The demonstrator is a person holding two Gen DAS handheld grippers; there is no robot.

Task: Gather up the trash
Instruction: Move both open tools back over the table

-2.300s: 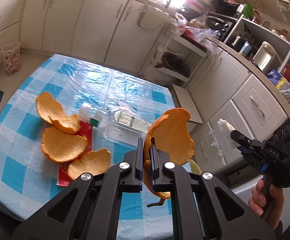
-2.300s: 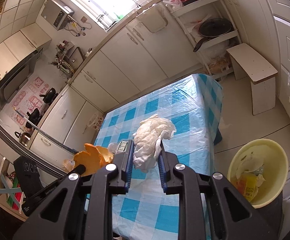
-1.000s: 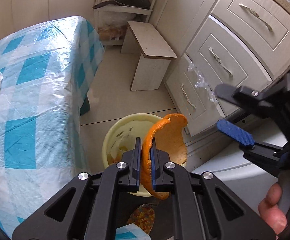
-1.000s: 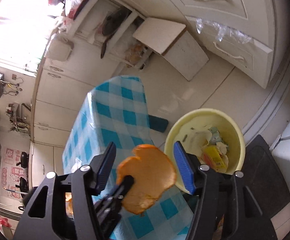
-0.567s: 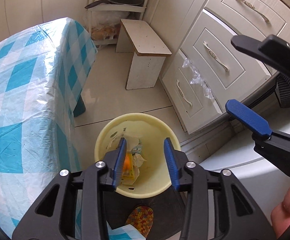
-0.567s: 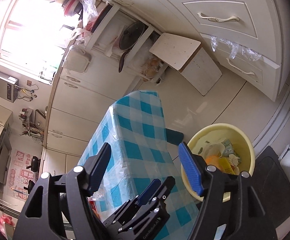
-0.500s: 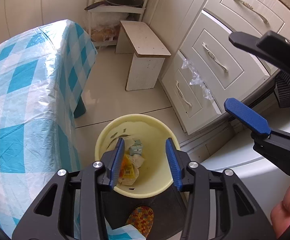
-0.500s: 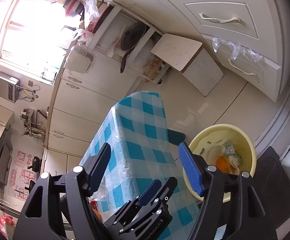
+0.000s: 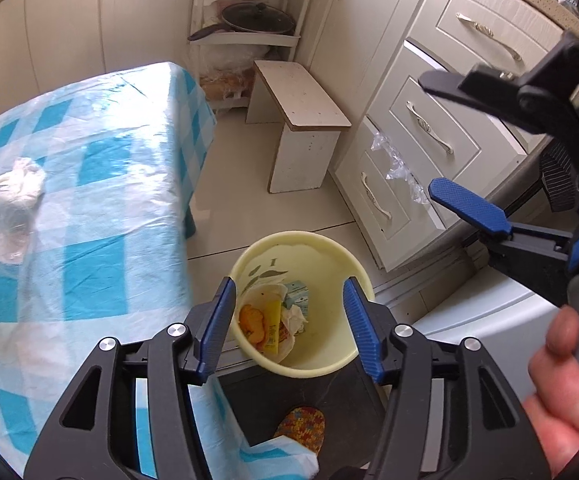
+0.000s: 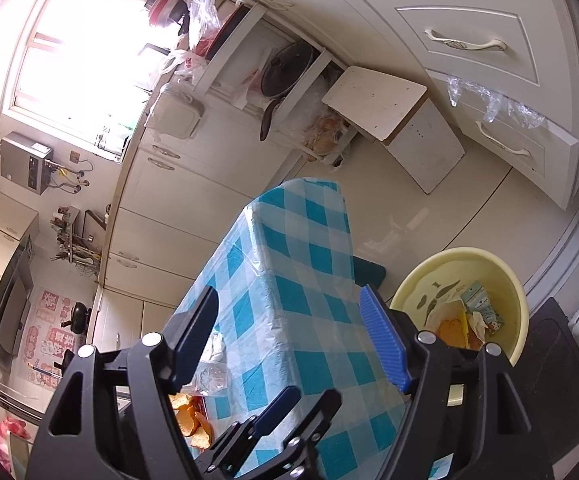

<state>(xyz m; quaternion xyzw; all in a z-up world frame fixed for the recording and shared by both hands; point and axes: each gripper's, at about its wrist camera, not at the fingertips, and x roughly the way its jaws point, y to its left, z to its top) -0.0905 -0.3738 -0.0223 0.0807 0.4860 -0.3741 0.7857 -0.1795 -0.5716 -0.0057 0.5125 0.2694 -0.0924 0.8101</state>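
Jaws spread, peel (image 9: 252,319) in bin (image 9: 341,268) below.

no legible text, labels too blurred

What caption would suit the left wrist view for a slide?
Open left gripper above the yellow trash bin, orange peel lying inside among wrappers.

Left tongs (image 9: 289,324) and right tongs (image 10: 289,340) both gape wide, empty.
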